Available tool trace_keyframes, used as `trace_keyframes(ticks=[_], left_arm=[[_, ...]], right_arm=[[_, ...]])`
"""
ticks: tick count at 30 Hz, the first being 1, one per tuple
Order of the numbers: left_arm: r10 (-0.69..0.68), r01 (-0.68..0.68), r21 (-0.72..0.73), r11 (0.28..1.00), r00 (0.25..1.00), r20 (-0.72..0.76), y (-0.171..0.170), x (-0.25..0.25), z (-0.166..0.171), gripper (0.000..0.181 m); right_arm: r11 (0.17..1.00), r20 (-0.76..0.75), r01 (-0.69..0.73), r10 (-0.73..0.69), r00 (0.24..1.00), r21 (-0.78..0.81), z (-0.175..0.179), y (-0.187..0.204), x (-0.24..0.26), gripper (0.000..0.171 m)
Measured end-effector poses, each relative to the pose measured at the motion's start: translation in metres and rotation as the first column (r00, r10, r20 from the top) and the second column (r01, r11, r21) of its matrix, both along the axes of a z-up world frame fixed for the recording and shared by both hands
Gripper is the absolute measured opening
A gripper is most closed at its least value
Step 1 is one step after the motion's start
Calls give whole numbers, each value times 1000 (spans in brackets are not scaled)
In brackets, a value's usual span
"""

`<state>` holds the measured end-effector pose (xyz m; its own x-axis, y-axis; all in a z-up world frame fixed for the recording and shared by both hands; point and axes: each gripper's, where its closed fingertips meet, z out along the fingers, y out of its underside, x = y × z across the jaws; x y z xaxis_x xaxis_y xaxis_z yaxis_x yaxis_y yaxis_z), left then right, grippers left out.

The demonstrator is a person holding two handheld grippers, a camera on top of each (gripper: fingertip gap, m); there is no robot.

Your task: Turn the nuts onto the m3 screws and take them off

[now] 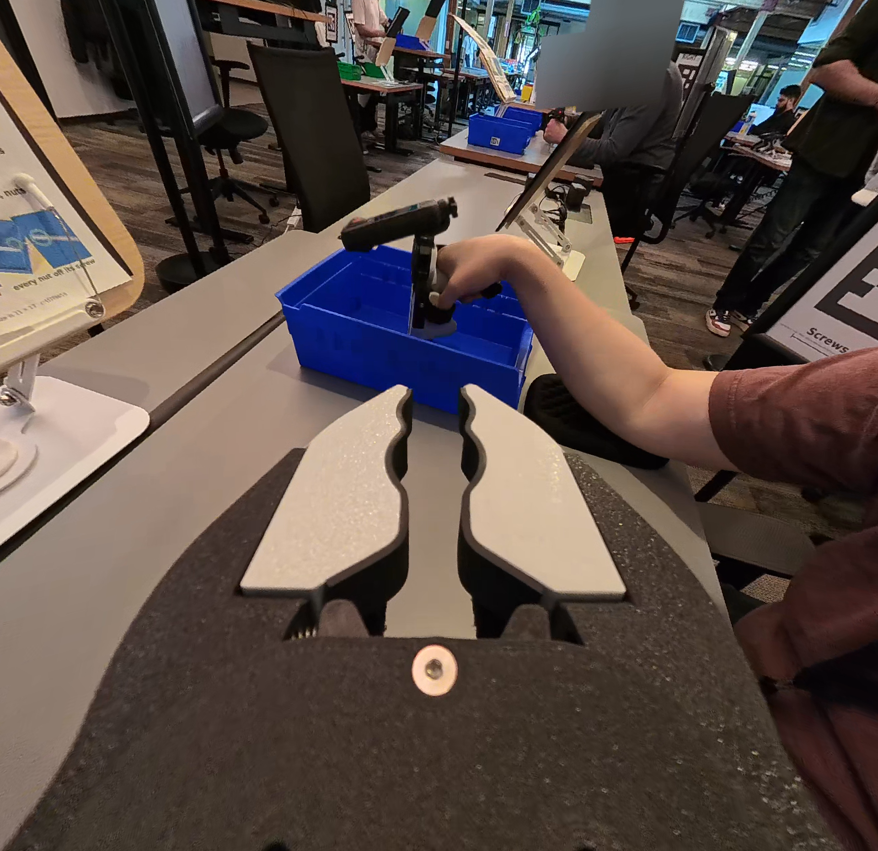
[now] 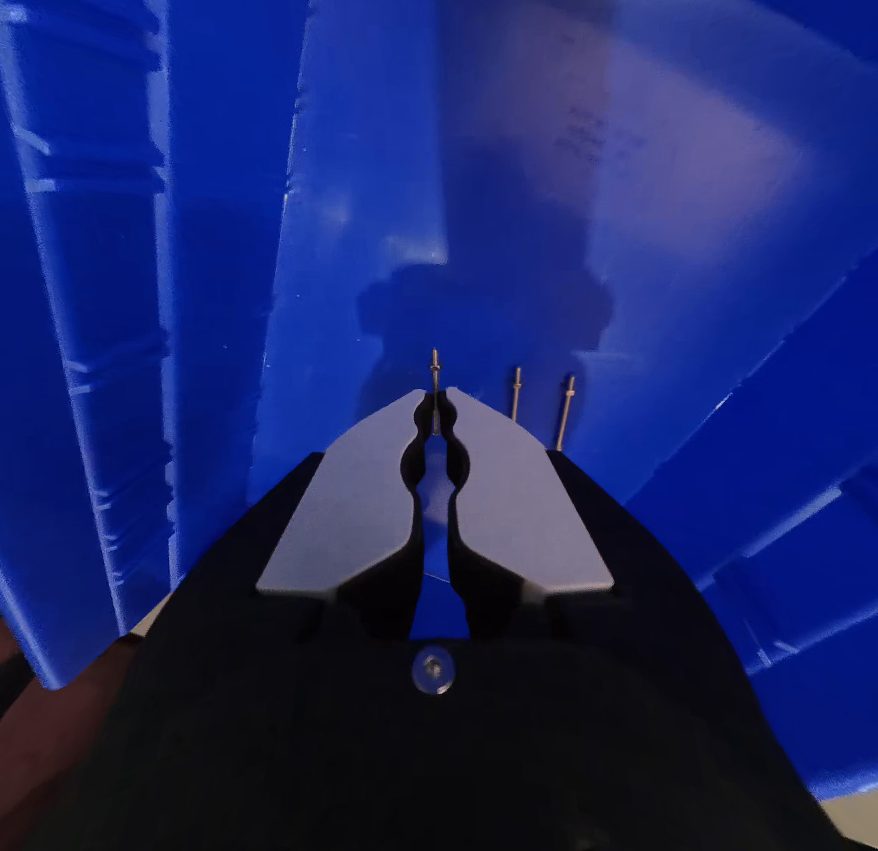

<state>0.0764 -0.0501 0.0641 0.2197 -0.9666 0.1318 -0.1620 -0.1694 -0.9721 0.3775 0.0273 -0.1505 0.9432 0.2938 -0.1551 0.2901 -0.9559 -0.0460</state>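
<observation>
Room: busy workshop behind you, with desks, black office chairs and other people seated and standing well beyond your grey surface point(image 1: 157, 486).
Surface: your grey surface carried a deep blue plastic bin point(image 1: 404, 353) with divider slots, a white stand with an instruction sheet point(image 1: 52, 268) at the left, and a black mesh pad point(image 1: 570, 415) just beside the bin under your right forearm.
Right gripper: you had your right gripper point(image 2: 434, 393) lowered into the bin, your right hand point(image 1: 470, 272) wrapped on its handle.
Right jaws: nearly closed, pinched on the shank of a thin silver M3 screw point(image 2: 434, 377) at the very tips, its small nut point(image 2: 435, 367) sitting near the far end beyond the tips.
Other screws: two more thin silver screws point(image 2: 541, 401), each with a nut near its far end, lay just beside on the blue bin floor point(image 2: 522, 211), apart from your tips.
Left gripper: your left gripper point(image 1: 434, 391) hung above the surface, short of the bin's near wall.
Left jaws: a narrow gap, nothing between them.
Step in hand: judged, you were picking one screw out of the bin; no nut was being turned yet.
Next move: likely you needed to lift the screw clear without letting it slip from so slight a pinch, then bring the left tips onto the nut to spin it.
Risk: the thin shank could pivot or drop if the grip eased.
</observation>
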Motion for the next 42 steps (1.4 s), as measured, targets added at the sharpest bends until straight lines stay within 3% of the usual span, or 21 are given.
trace_keyframes(ticks=[10, 14, 19, 23, 27, 33, 38, 42], left_arm=[[9, -9, 5, 1000, 1000, 15, 1, -6, 6, 16], [29, -30, 9, 1000, 999, 27, 5, -15, 14, 20], [137, -139, 76, 987, 990, 33, 13, -62, 46, 21], [352, -332, 154, 931, 927, -129, 28, -131, 48, 22], [482, -457, 153, 876, 820, -309, 32, -192, 26, 19], [430, -537, 43, 843, 622, -655, 18, -247, -43, 16], [171, -562, -154, 812, 483, -859, -8, -258, -109, 37], [154, -596, -230, 769, 522, -839, 1, -252, -133, 36]], right_arm=[[999, 47, -5, 6, 999, -35, -12, -1, 10, 3], [998, 93, -52, 54, 994, -30, -9, -2, 14, 27], [985, 21, -77, 75, 997, 154, 32, 11, -4, 25], [930, 0, -91, 98, 995, 355, 81, 19, -19, 25], [821, -47, -103, 156, 987, 562, 130, 29, -48, 22], [653, -92, -117, 276, 957, 749, 180, 33, -88, 20], [645, -92, -133, 302, 949, 752, 182, 30, -94, 20], [667, -97, -139, 304, 948, 732, 174, 31, -91, 21]])
